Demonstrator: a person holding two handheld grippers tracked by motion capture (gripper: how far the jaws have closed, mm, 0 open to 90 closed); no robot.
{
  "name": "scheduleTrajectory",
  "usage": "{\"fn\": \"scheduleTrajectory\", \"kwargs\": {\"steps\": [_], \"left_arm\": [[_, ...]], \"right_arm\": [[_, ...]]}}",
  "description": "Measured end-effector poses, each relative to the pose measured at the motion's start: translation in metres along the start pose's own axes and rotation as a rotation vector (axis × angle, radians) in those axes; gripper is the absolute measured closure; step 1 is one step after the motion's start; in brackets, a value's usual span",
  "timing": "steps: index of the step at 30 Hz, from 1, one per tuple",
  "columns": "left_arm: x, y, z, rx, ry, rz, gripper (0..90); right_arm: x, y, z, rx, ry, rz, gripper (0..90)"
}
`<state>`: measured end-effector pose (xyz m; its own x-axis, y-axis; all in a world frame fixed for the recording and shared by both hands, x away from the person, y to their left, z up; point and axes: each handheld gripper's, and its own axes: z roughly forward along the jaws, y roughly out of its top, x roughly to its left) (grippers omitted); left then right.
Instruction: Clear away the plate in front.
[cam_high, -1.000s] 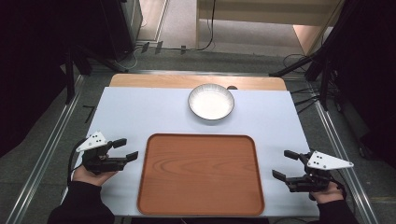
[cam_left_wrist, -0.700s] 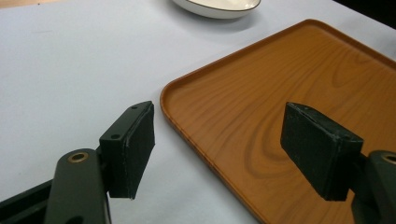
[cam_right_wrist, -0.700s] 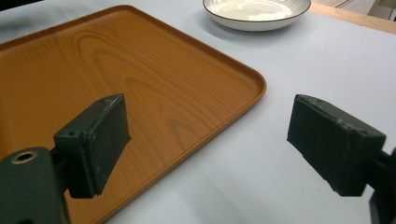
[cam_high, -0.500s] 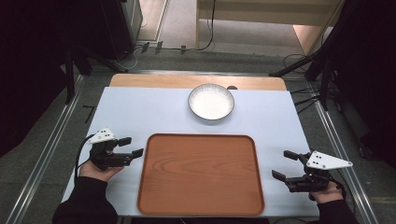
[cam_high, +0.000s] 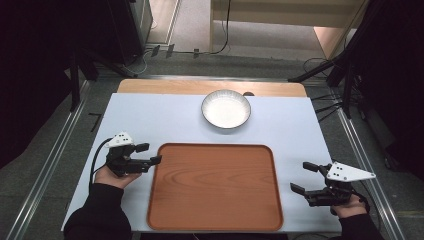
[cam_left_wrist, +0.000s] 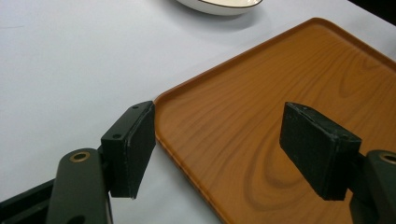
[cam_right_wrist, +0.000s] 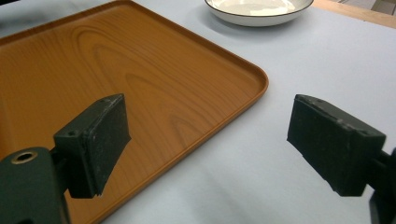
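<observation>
With jaws apart, the left tool (cam_high: 151, 154) straddles the wooden tray's (cam_high: 215, 185) near-left rim to grip it, while the right tool (cam_high: 305, 179), also spread, waits beside its right edge.

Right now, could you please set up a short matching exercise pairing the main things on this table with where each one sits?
Things:
1. Brown wood-grain rectangular tray
2. White round shallow bowl
3. Left tool
4. Right tool

Places:
A. At the tray's left edge, near its far corner
B. Far side of the table, beyond the tray
C. Near middle of the table, between both hands
D. Over the white surface, off the tray's right edge

Pairs: 1-C, 2-B, 3-A, 4-D
</observation>
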<state>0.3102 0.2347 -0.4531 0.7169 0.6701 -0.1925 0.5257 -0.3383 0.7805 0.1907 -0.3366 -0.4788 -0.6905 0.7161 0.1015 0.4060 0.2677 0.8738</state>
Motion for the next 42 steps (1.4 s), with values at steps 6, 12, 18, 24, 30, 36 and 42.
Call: {"fn": "scheduleTrajectory", "kwargs": {"steps": [6, 12, 18, 24, 30, 36, 42], "left_arm": [[0.002, 0.006, 0.007, -0.003, 0.012, -0.007, 27.5], [0.004, 0.016, 0.017, 0.018, 0.019, -0.022, 28.7], [0.003, 0.024, 0.031, 0.049, 0.021, 0.003, 26.5], [-0.001, 0.028, 0.045, 0.074, 0.02, 0.014, 26.9], [-0.006, 0.04, 0.059, 0.079, 0.012, 0.034, 26.8], [-0.009, 0.051, 0.067, 0.091, -0.004, 0.042, 29.5], [-0.008, 0.062, 0.075, 0.091, 0.005, 0.024, 28.3]], "right_arm": [[0.001, 0.0, 0.001, 0.0, 0.005, 0.005, 13.6], [0.001, 0.0, 0.001, 0.003, 0.004, 0.001, 13.5], [0.001, 0.0, 0.002, 0.005, 0.002, -0.001, 13.5], [0.001, 0.0, 0.002, 0.006, 0.003, 0.002, 13.6], [0.001, 0.0, 0.002, 0.01, 0.001, -0.001, 13.5], [0.001, 0.0, 0.002, 0.006, -0.001, -0.003, 13.6], [0.001, 0.0, 0.002, 0.01, 0.001, -0.002, 13.6]]}}
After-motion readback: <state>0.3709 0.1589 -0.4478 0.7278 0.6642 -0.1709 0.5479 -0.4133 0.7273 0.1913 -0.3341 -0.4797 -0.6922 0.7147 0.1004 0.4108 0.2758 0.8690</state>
